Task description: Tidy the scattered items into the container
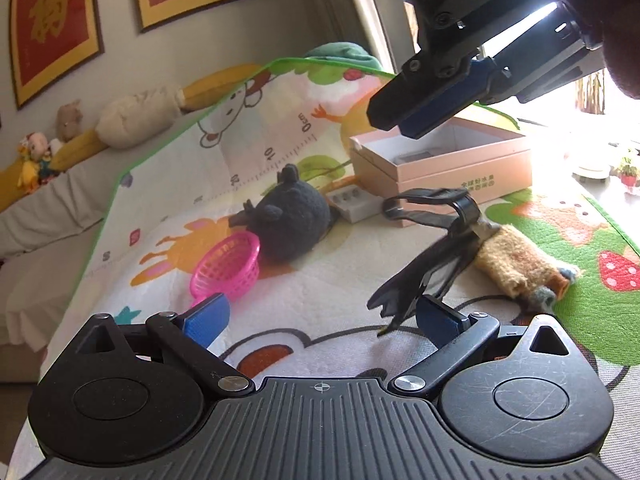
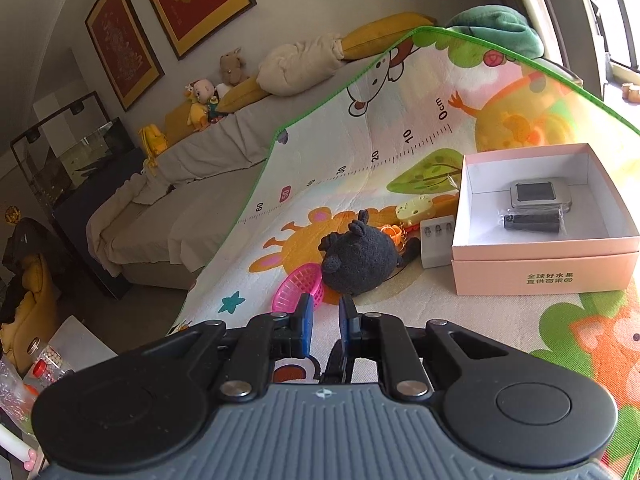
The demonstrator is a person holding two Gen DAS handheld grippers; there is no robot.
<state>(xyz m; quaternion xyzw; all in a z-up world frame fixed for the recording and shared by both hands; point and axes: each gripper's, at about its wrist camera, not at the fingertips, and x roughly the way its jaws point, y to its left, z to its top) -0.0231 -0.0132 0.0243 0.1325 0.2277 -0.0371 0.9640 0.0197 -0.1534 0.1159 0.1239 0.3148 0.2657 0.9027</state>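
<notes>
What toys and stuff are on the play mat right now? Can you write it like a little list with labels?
box: open pink box holding a small screen gadget and a black bagged item
black plush: round toy beside the pink basket
white case: against the box
furry toy: tan, lying on the mat
black clip: beside the furry toy
left gripper: open, empty
right gripper: shut
</notes>
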